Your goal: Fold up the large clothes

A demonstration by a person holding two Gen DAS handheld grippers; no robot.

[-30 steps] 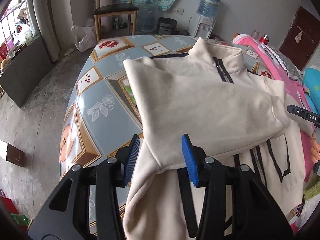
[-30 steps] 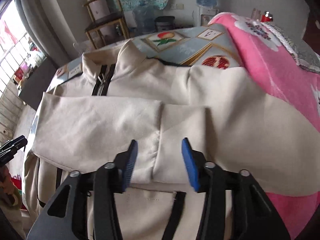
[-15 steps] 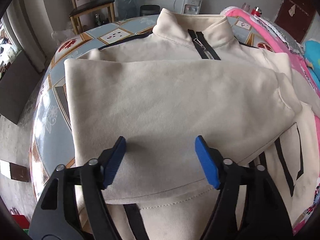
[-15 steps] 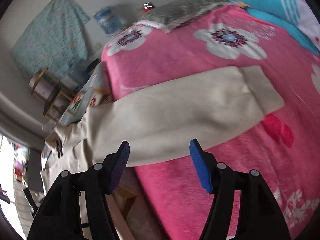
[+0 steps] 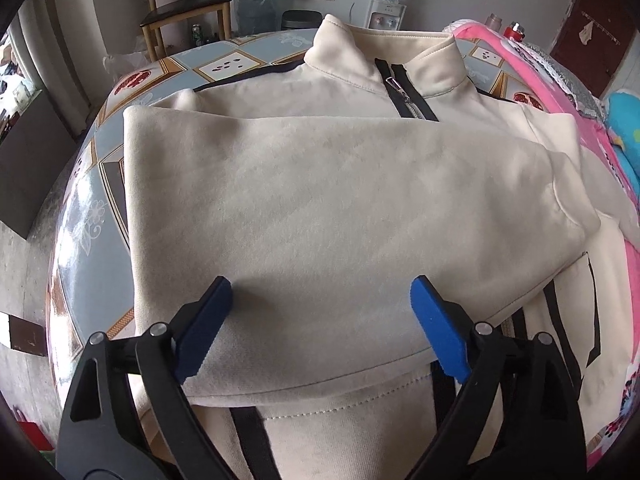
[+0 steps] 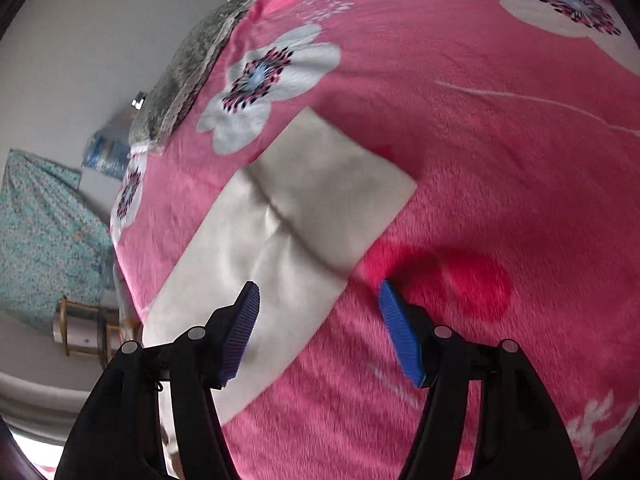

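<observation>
The right gripper (image 6: 318, 320), jaws apart and just narrowing on nothing, hangs over the pink flowered blanket (image 6: 500, 128); the cream fleece jacket's unfolded sleeve (image 6: 288, 232) runs diagonally away, cuff end just ahead and nearest this hand. The left gripper (image 5: 320, 316), jaws just opened wide and empty, hovers above the folded sleeve (image 5: 320, 208) on the tiled-pattern table's (image 5: 84, 208) near side. A second ago the right gripper faced the jacket's chest.

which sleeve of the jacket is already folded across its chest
The sleeve under the left claw, lying across the cream jacket's body. The other sleeve stretches out over the pink blanket.
</observation>
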